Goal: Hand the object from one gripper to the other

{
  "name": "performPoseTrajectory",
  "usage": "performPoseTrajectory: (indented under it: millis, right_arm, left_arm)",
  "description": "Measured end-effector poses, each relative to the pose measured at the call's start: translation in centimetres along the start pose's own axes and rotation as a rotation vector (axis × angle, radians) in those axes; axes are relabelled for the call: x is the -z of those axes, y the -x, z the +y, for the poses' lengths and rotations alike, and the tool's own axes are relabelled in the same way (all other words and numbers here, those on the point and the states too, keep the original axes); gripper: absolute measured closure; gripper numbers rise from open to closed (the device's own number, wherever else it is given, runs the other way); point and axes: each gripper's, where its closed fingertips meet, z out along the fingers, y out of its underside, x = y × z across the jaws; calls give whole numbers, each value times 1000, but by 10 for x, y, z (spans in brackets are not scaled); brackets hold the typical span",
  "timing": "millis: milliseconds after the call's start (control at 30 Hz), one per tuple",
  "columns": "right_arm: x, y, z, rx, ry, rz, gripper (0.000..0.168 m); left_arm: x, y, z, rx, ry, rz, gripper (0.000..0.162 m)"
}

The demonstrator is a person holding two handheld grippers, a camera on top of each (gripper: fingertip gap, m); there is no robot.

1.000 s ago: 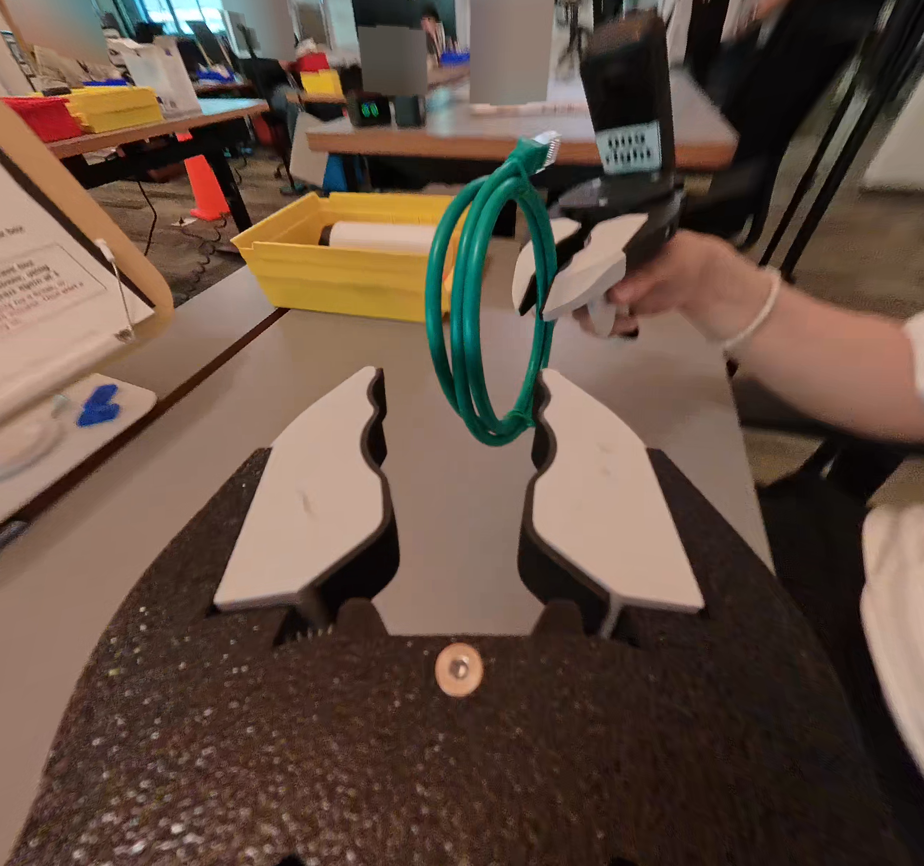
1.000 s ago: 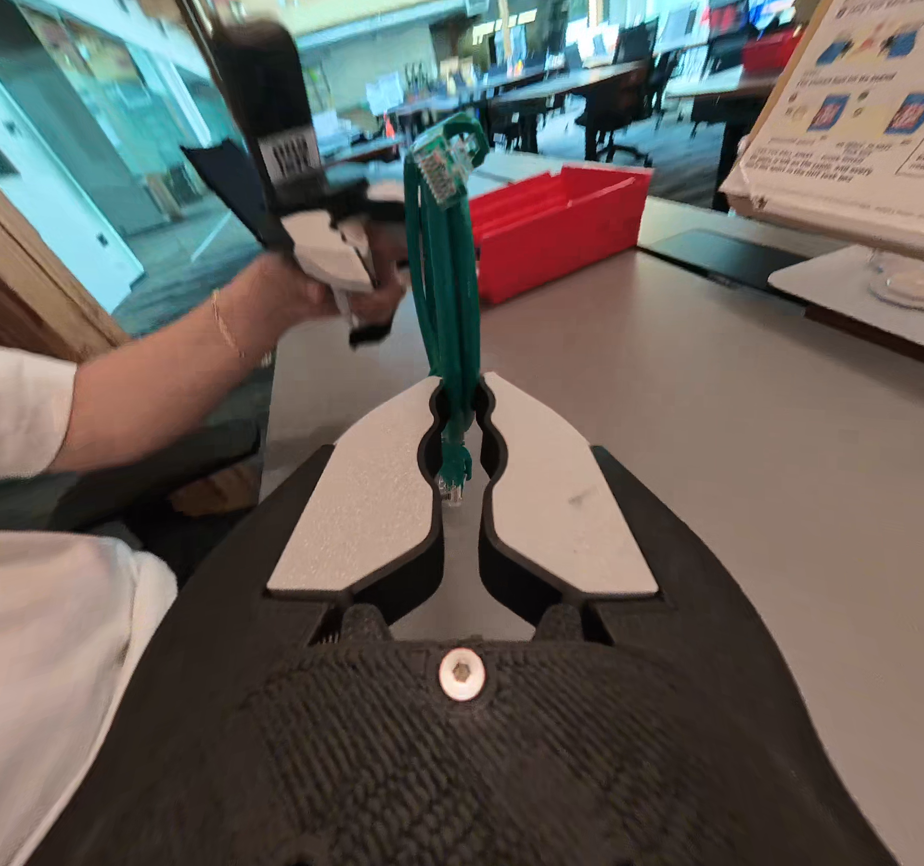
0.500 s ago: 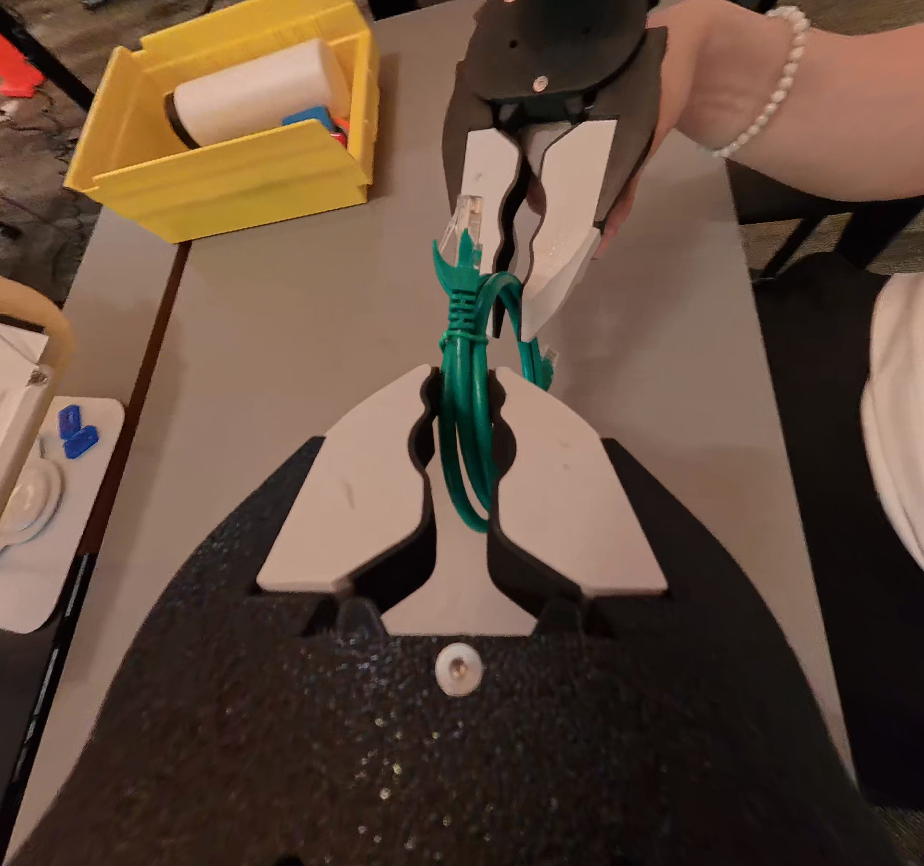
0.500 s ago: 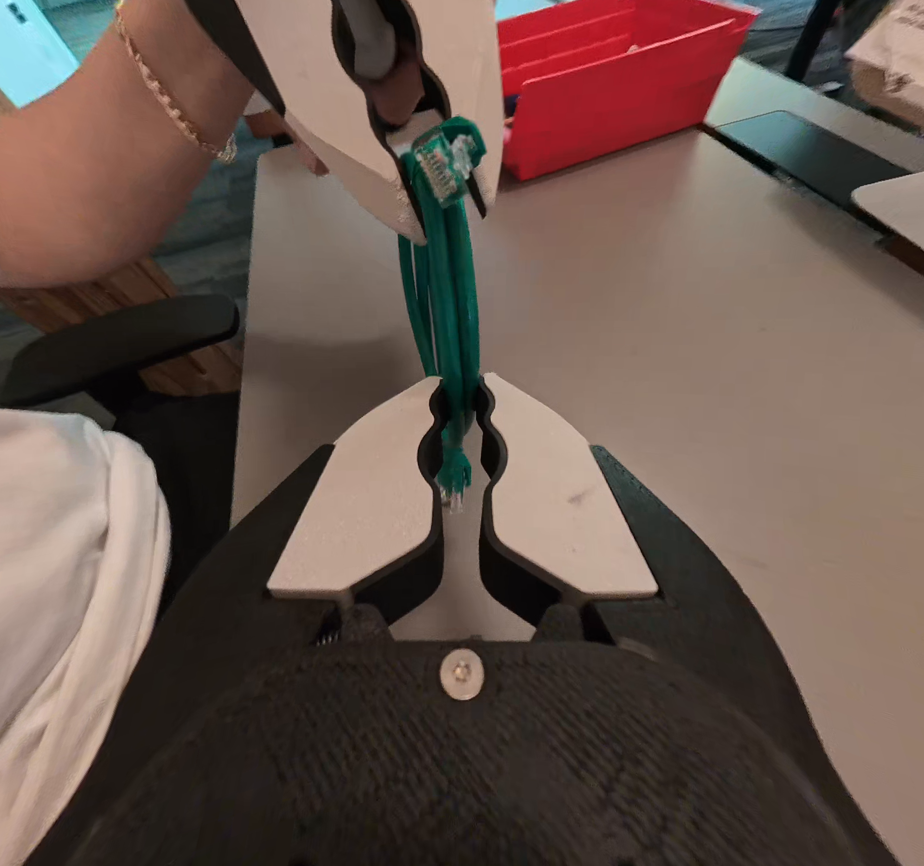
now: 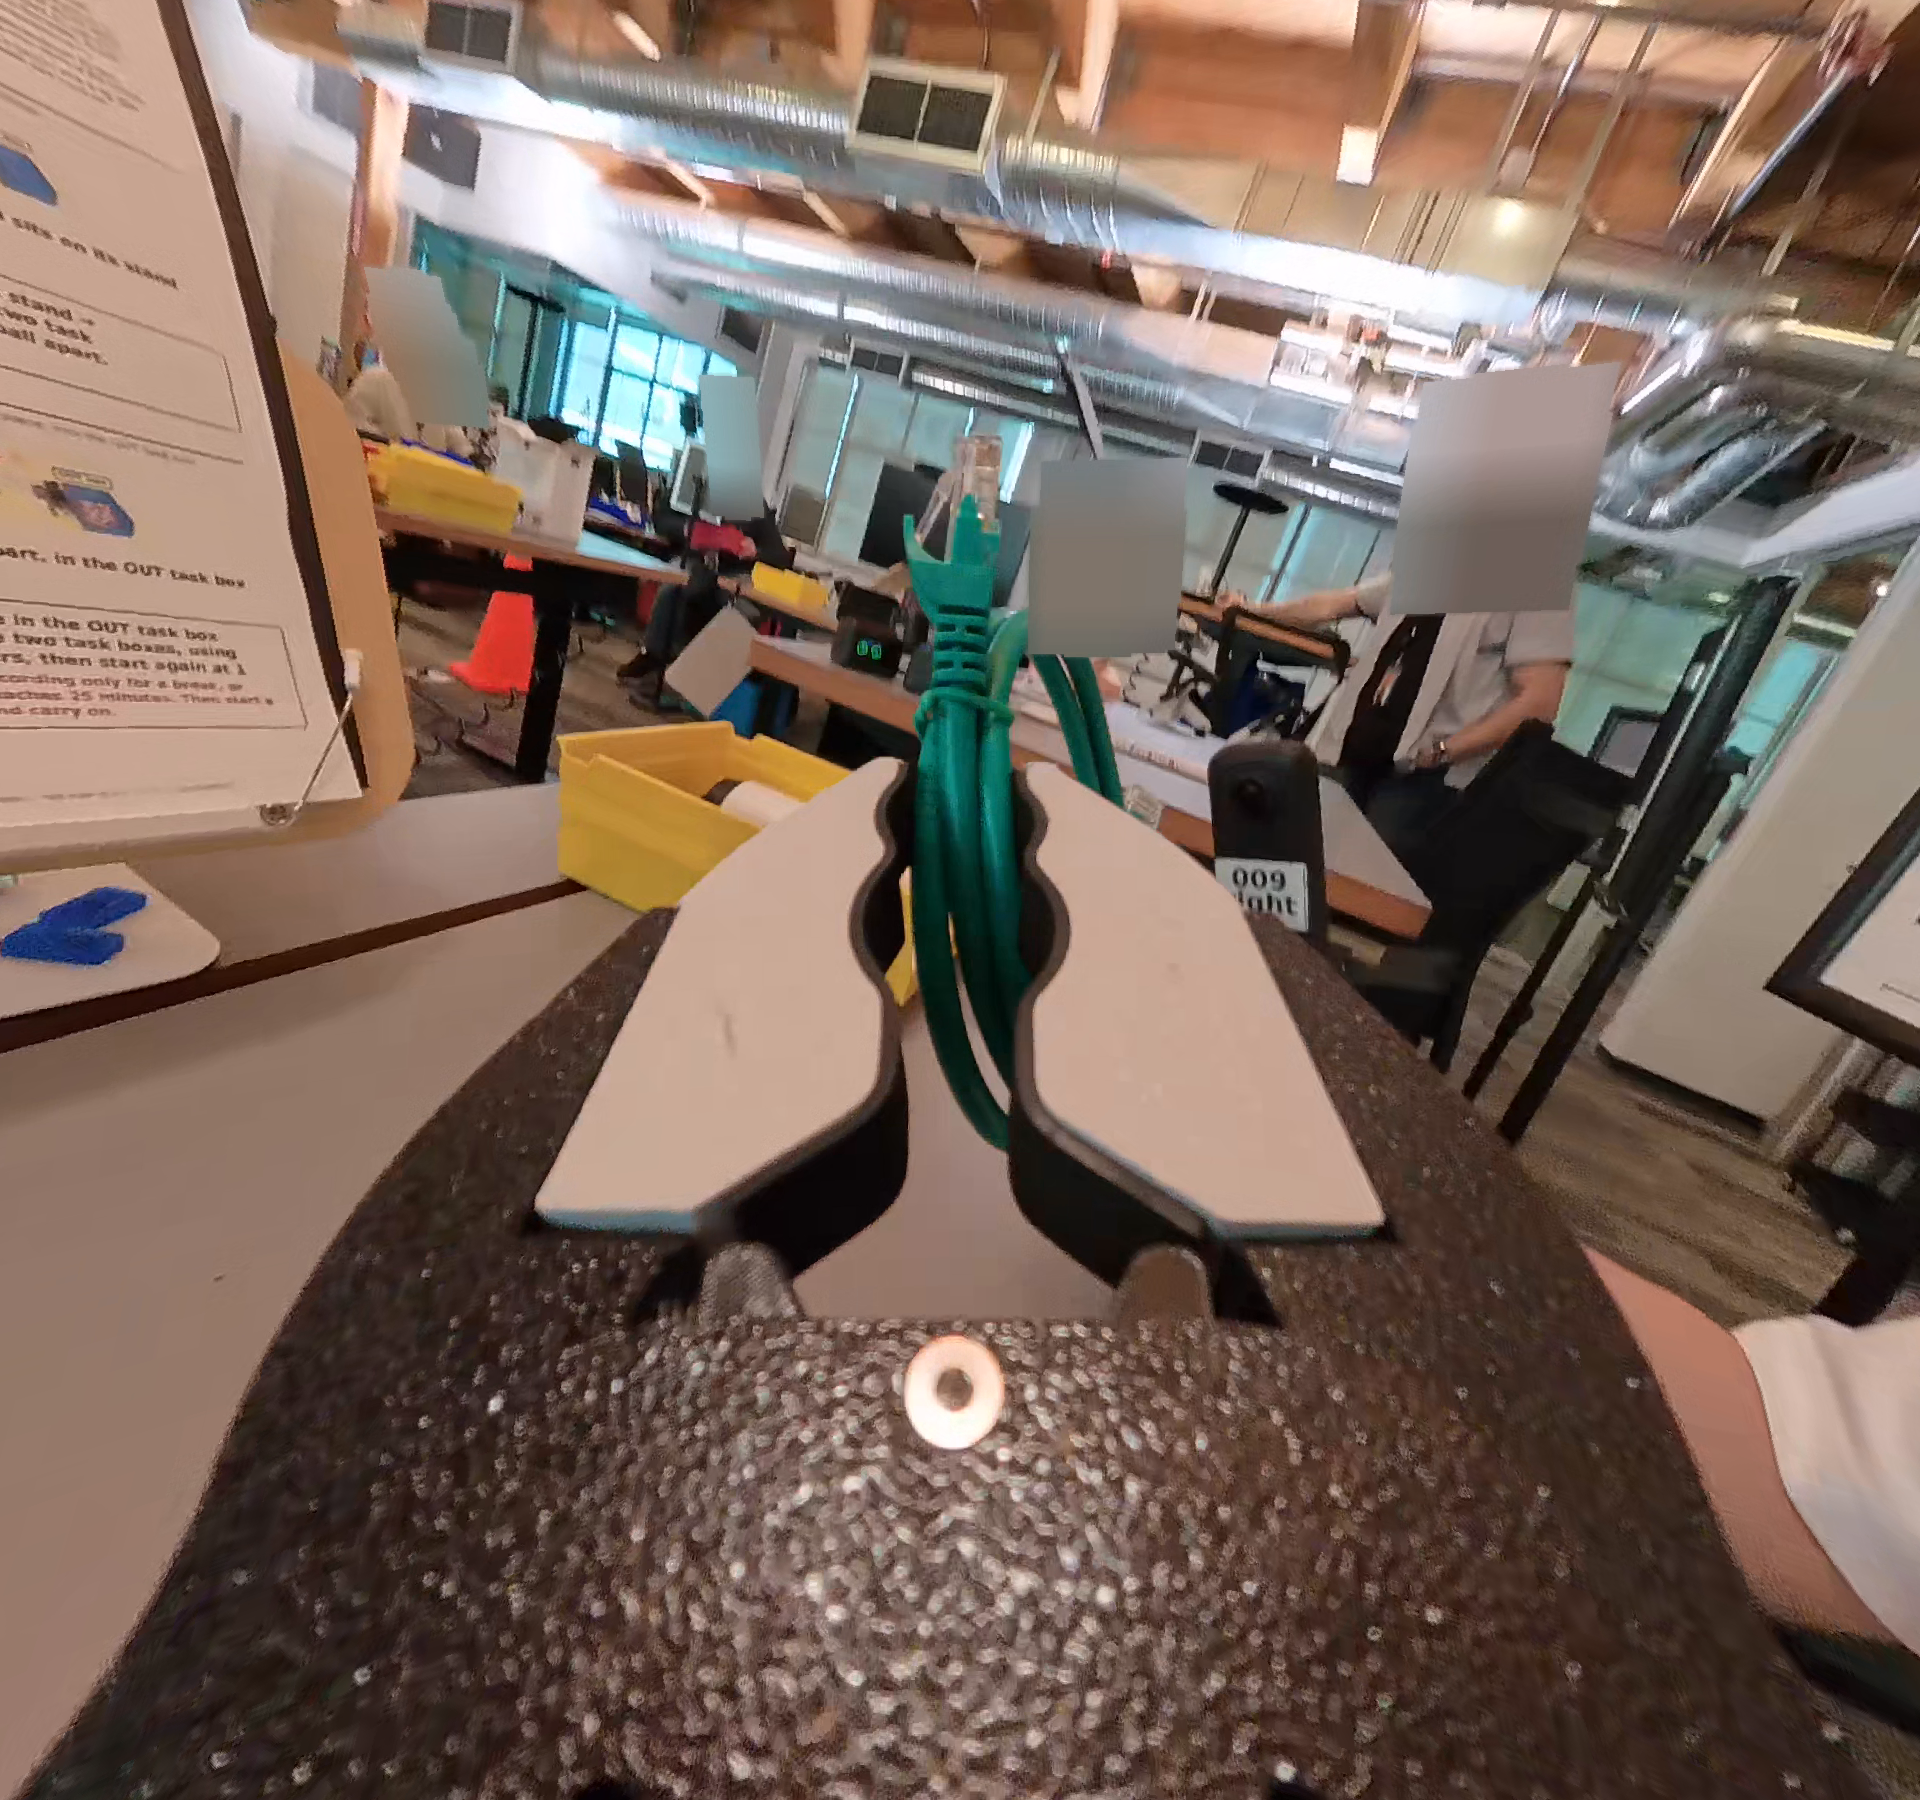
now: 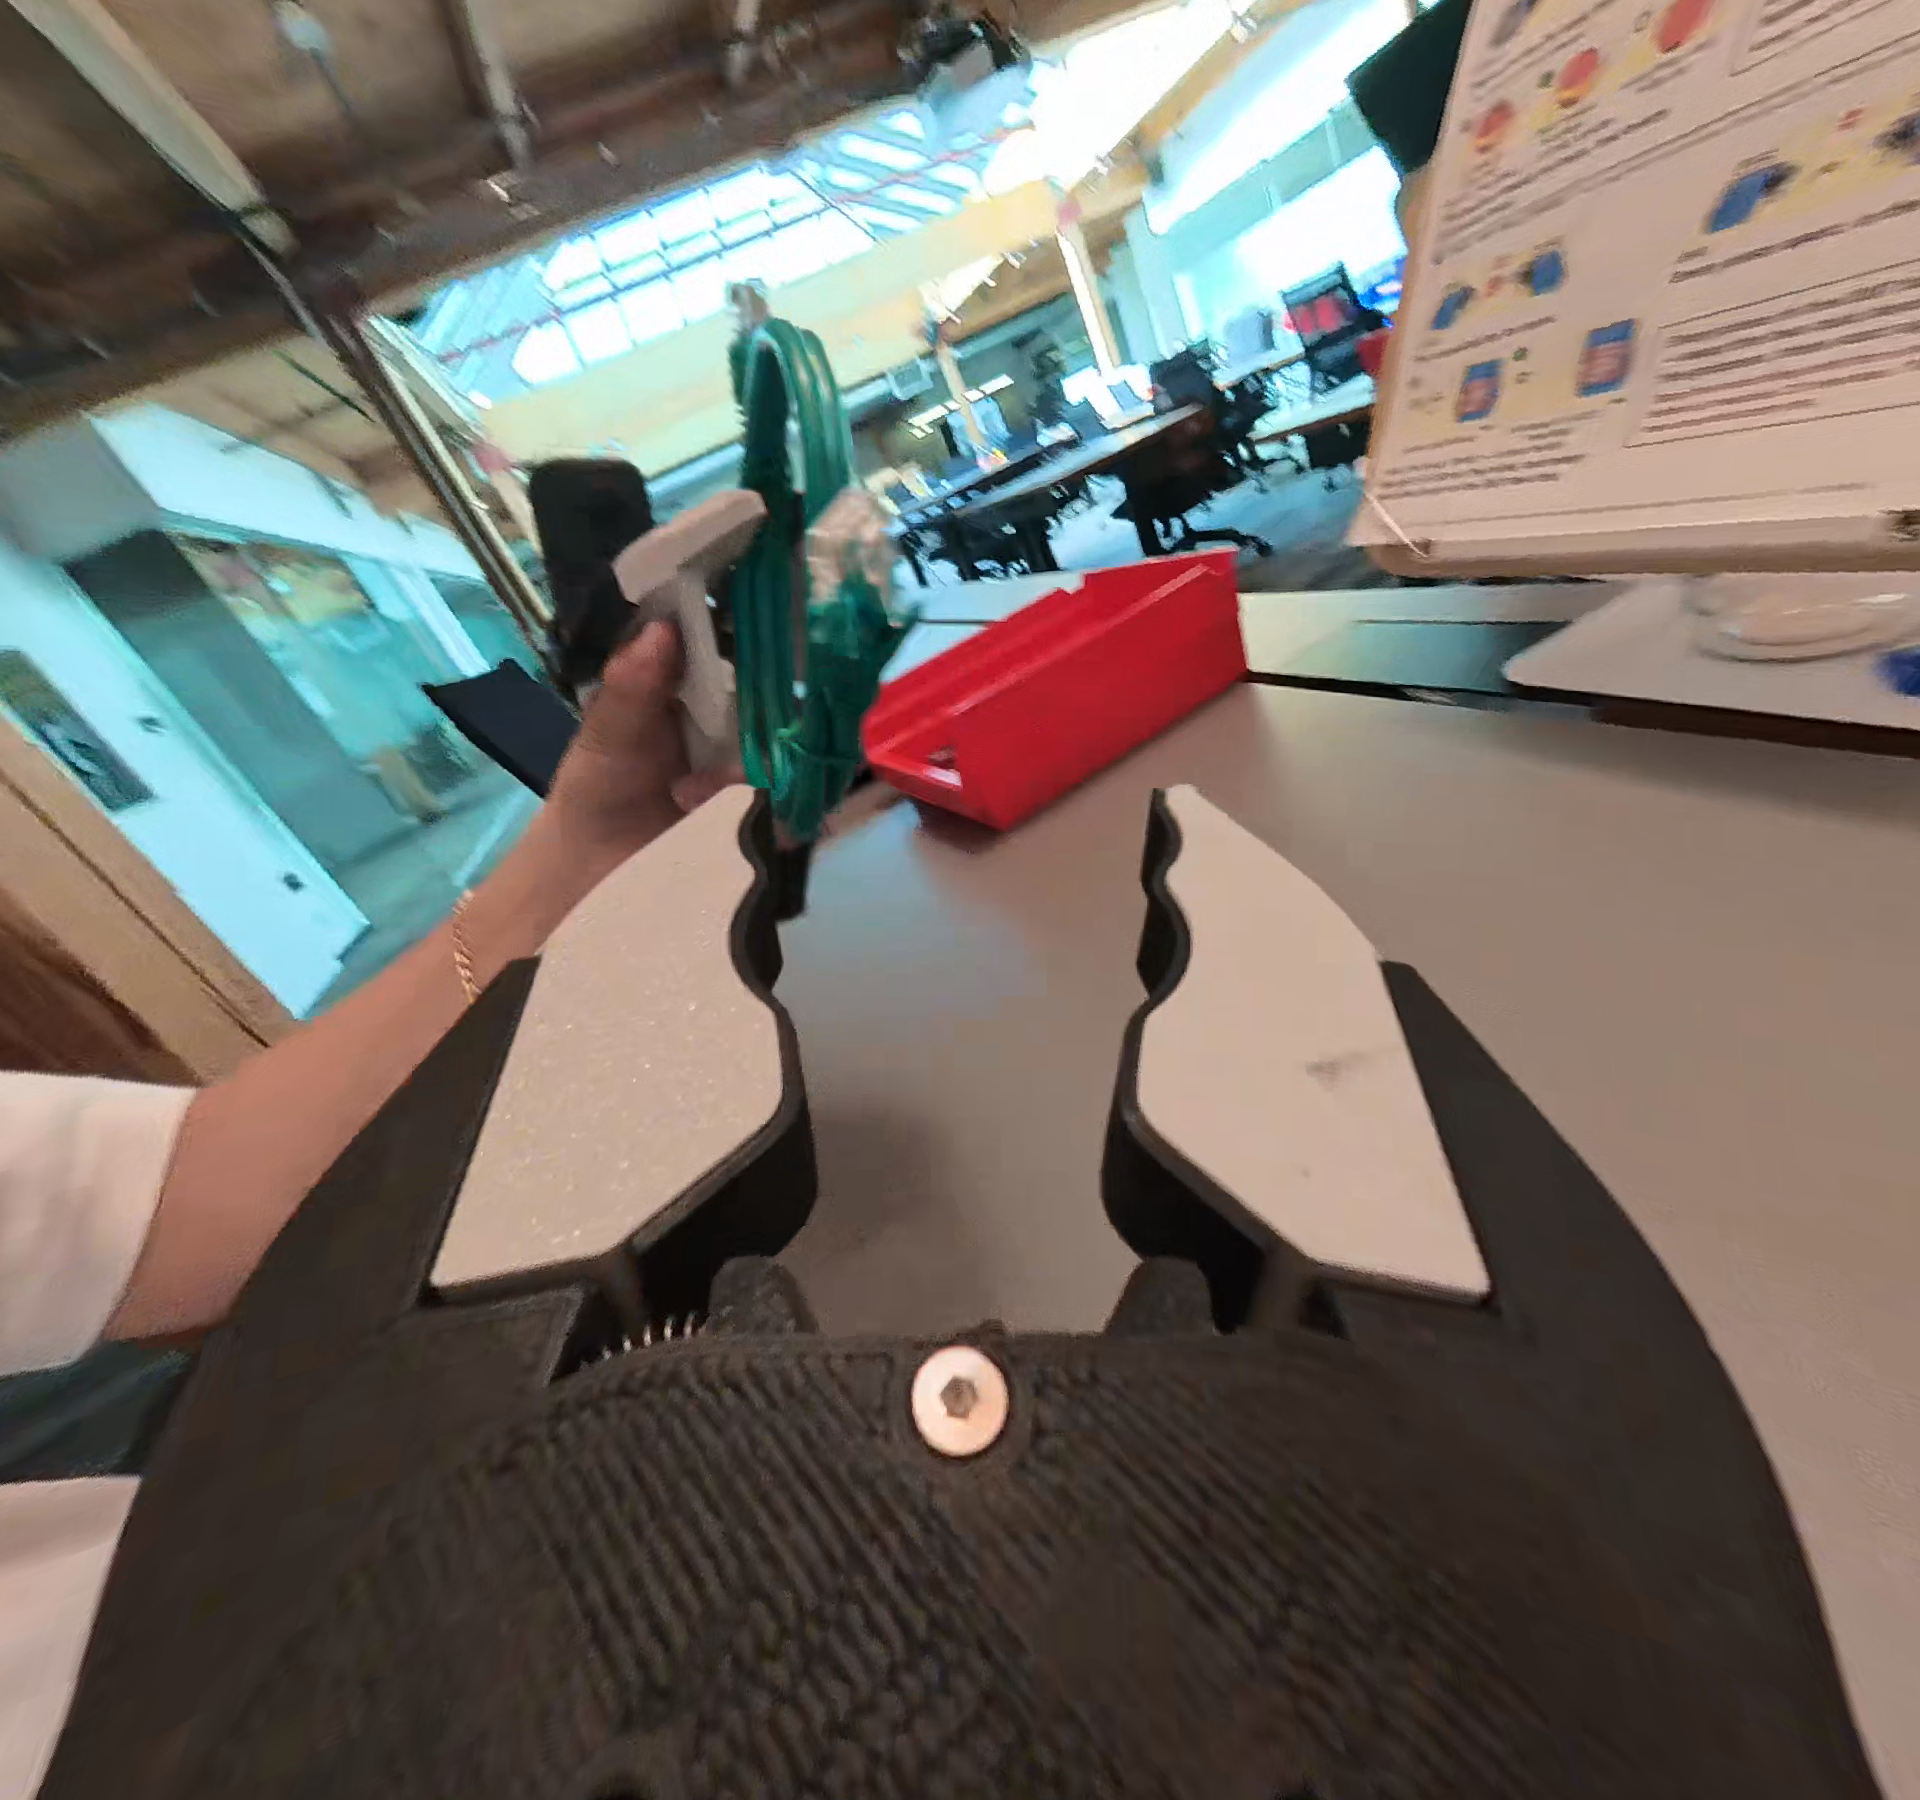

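Gripping the green cable point(image 5: 961, 877) alone now, the left gripper point(image 5: 961, 820) pinches the coiled bundle between its fingers, plug end pointing up, lifted above the table point(image 5: 312, 1075). A moment ago both grippers clamped it together. The right gripper point(image 6: 951, 841) has since let go: its jaws stand wide apart with nothing between them, the cable hanging just off its left fingertip. By my reckoning the handover is done; the red bin point(image 6: 1060, 680) sits beyond.
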Motion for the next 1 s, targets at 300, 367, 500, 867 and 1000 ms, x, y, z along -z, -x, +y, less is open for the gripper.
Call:
performPoseTrajectory:
  millis: [300, 367, 500, 867, 1000]
  right_arm:
    - [-12, 30, -9, 131, -77, -70, 154]
    - [-9, 28, -13, 162, -84, -44, 155]
    - [-3, 15, -26, 283, -134, 144, 155]
    - [-16, 2, -7, 618, -43, 452, 155]
    - [-25, 10, 3, 675, -12, 457, 156]
  left_arm:
    - [1, -10, 16, 16, -30, 12, 145]
    - [0, -9, 23, -26, 33, -6, 144]
    - [2, 6, 29, -179, 161, -200, 117]
    - [-33, -48, 62, -275, 421, -177, 112]
    - [-42, -43, 73, -209, 486, -215, 108]
